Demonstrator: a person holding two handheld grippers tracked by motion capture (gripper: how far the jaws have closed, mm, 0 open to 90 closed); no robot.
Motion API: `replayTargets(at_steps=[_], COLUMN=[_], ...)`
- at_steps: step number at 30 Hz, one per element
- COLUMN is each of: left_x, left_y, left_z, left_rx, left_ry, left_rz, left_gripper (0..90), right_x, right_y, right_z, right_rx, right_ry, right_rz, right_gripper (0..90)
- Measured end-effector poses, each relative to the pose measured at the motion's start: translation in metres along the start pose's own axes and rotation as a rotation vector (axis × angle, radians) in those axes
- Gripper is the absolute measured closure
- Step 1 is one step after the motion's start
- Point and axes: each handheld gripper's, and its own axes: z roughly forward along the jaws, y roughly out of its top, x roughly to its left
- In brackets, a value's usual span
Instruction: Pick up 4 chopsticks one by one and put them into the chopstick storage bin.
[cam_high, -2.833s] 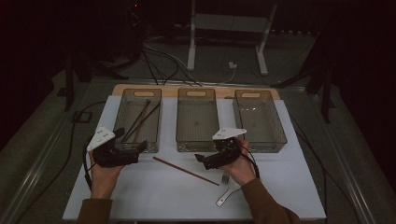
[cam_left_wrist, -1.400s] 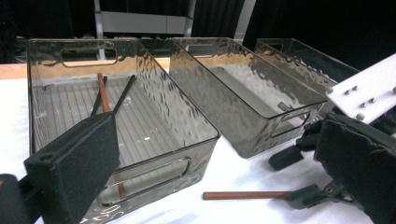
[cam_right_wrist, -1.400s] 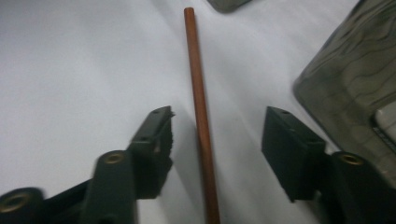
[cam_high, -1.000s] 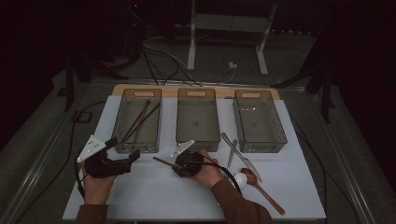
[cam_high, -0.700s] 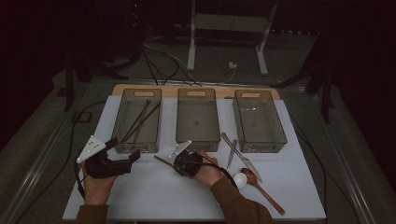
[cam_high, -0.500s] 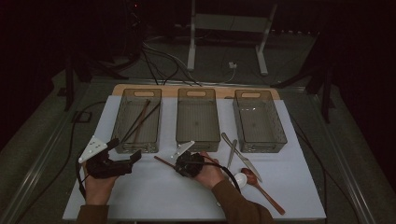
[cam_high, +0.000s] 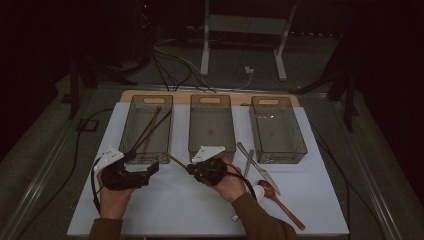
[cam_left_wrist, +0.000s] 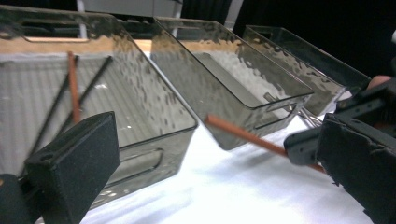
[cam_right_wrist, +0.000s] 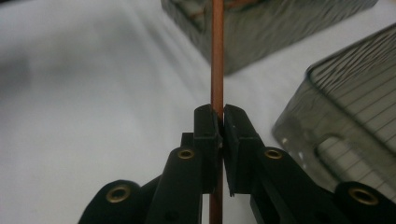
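Observation:
A thin brown chopstick (cam_high: 175, 159) lies slanted in front of the gap between the left and middle trays, and my right gripper (cam_high: 192, 170) is shut on its near end. In the right gripper view the jaws (cam_right_wrist: 220, 121) pinch the chopstick (cam_right_wrist: 217, 56), which runs straight ahead toward a tray. My left gripper (cam_high: 145, 162) stands open just before the left tray (cam_high: 131, 120), nothing between its jaws. In the left gripper view the chopstick (cam_left_wrist: 243, 135) hangs above the white mat, with the right gripper (cam_left_wrist: 303, 149) shut on it.
Three clear trays stand in a row at the back: the left one holds several chopsticks, then the middle tray (cam_high: 212, 145) and right tray (cam_high: 277, 152). A knife (cam_high: 257, 160), a wooden spoon (cam_high: 280, 200) and a white spoon (cam_high: 257, 192) lie right of my right hand.
My right hand moved left from the table's middle to the chopstick, uncovering the cutlery. In the last second it rose slightly with the chopstick in its jaws. The left hand barely moved.

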Motion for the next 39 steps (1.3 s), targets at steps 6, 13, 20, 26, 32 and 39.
replayTargets(at_steps=[6, 13, 20, 26, 32, 39], left_x=[-0.01, -0.016, -0.018, -0.025, -0.028, -0.027], left_y=[0.001, 0.005, 0.007, 0.011, 0.014, 0.02], left_z=[0.017, 0.032, 0.042, 0.049, 0.049, 0.043], left_rx=[0.033, 0.041, 0.0, -0.005, -0.009, -0.025], left_ry=[-0.046, -0.085, -0.157, -0.213, -0.244, -0.261], left_rz=[-0.009, -0.058, -0.114, -0.117, -0.115, -0.136], left_gripper=[0.9, 19.0, 50.0, 69.3, 79.7, 82.5], right_x=[0.001, 0.005, 0.007, 0.012, 0.012, 0.006], right_y=[0.004, 0.007, 0.009, 0.012, 0.013, 0.009], right_z=[-0.007, -0.011, -0.014, -0.013, -0.014, -0.014], right_rx=[-0.061, -0.107, -0.162, -0.204, -0.217, -0.198], right_ry=[-0.005, -0.013, 0.008, 0.014, 0.022, 0.038], right_rz=[0.021, 0.032, 0.048, 0.076, 0.075, 0.09], right_gripper=[85.5, 85.4, 85.4, 85.4, 85.1, 51.6])
